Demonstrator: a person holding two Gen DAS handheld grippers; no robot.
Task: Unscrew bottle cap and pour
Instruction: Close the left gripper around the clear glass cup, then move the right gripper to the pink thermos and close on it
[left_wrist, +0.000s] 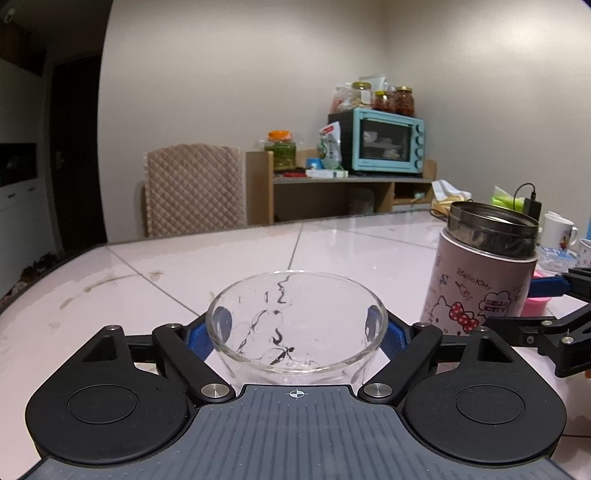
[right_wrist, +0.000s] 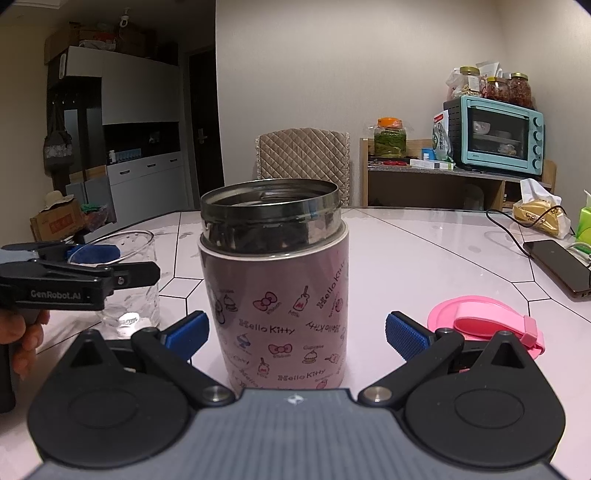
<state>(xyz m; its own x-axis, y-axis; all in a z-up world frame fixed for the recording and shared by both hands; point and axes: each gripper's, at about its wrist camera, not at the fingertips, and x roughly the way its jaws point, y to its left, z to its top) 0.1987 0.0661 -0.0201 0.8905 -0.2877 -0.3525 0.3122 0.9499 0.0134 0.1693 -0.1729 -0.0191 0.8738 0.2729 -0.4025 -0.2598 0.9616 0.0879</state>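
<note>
A pink Hello Kitty flask (right_wrist: 275, 295) with a steel neck stands uncapped on the table. Its pink cap (right_wrist: 480, 321) lies flat to its right. My right gripper (right_wrist: 295, 334) is open, its blue pads on either side of the flask with a gap on each side. My left gripper (left_wrist: 297, 328) is shut on a clear glass bowl (left_wrist: 295, 332), pads against its two sides. In the left wrist view the flask (left_wrist: 480, 280) stands to the right of the bowl. In the right wrist view the bowl (right_wrist: 125, 280) and left gripper (right_wrist: 92, 266) sit to the flask's left.
A phone (right_wrist: 557, 266) on a cable and a tissue bag (right_wrist: 539, 212) lie at the right of the white tiled table (right_wrist: 424, 258). Mugs (left_wrist: 557, 230) stand behind the flask. A padded chair (left_wrist: 194, 188) and a shelf with a teal oven (left_wrist: 384, 142) are beyond the far edge.
</note>
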